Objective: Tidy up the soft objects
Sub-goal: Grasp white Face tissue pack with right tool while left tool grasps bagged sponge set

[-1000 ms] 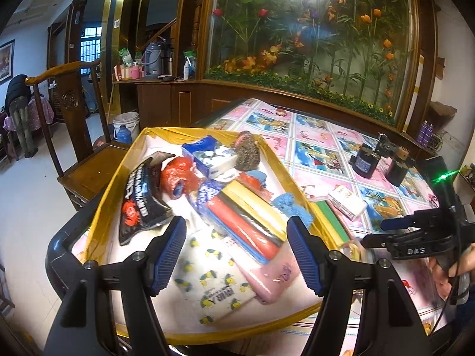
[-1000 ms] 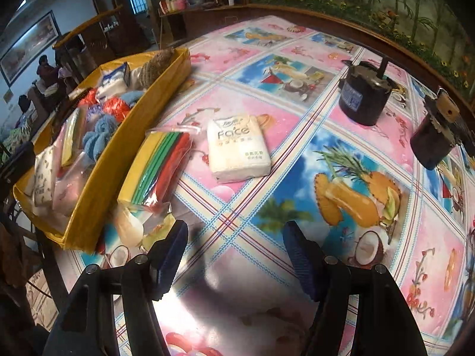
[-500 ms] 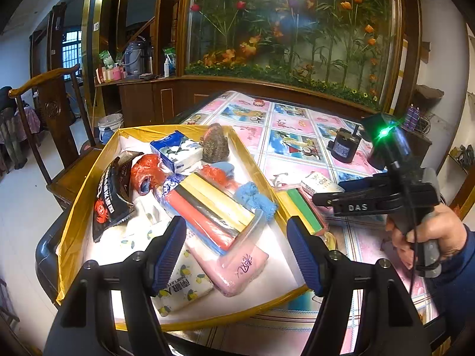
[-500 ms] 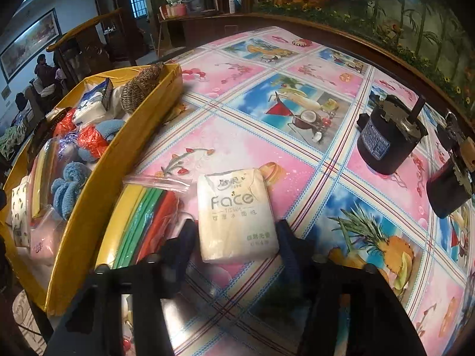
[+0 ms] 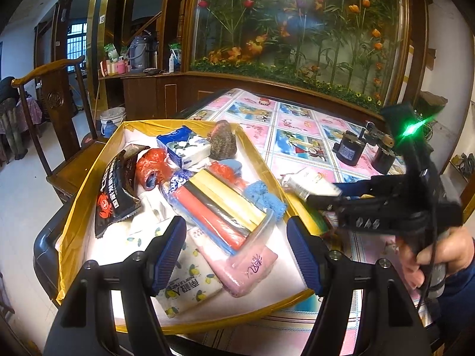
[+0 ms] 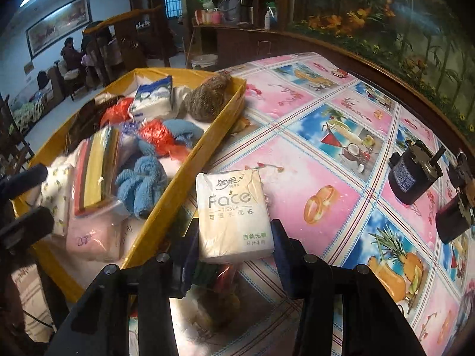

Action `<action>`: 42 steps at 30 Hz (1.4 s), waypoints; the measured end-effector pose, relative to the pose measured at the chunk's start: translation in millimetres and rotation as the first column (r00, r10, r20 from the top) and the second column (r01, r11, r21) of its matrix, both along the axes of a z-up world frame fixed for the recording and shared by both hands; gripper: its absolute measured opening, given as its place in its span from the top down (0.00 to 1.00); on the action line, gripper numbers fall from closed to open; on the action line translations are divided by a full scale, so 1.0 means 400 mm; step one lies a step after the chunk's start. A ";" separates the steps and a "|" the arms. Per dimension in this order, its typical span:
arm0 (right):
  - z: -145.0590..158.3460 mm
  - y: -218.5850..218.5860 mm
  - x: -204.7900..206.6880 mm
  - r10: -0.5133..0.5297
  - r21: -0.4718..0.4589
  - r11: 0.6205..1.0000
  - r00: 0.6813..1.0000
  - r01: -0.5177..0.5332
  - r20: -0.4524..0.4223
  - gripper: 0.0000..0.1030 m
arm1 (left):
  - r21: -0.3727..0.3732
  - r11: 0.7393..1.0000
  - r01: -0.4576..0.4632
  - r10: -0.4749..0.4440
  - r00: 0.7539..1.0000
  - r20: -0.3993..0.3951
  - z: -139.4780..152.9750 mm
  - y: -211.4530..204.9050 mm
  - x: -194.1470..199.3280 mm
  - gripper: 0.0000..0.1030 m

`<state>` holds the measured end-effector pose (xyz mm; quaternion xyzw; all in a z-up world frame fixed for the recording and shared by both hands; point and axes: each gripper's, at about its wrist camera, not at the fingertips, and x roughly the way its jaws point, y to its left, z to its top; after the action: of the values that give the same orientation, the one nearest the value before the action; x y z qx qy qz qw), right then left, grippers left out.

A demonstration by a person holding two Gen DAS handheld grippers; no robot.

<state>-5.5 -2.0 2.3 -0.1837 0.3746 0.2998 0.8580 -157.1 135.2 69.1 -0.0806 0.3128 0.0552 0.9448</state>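
The right hand-held gripper [image 6: 234, 237], its jaws just narrowed, clamps one cream "Face" tissue pack [image 6: 233, 213] above the counter [image 6: 297, 154], at three o'clock of the yellow tray [image 6: 181, 178]. The left hand-held gripper [image 5: 236, 255] stands wide over it, empty. Two black motors [image 6: 411, 175] sit well apart.

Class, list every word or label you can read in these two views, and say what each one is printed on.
"Face" and "TISSUE": white tissue pack between the right gripper fingers; its Chinese lines are too small to quote.
Lemon-print pack: lettering too distorted.
Black crab bag, pink pouch, black motor label: unreadable.
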 end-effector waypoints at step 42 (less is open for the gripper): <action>0.128 -0.498 0.014 -0.426 0.383 0.822 0.901 0.422 -0.079 0.52 | -0.037 0.986 0.160 -0.164 0.934 -0.319 -0.138 -0.360 0.391 0.56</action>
<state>0.0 -201.1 53.4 0.0777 0.3342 0.1693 0.9239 -0.5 -8.6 13.9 -0.0493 0.4679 -0.0120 0.8823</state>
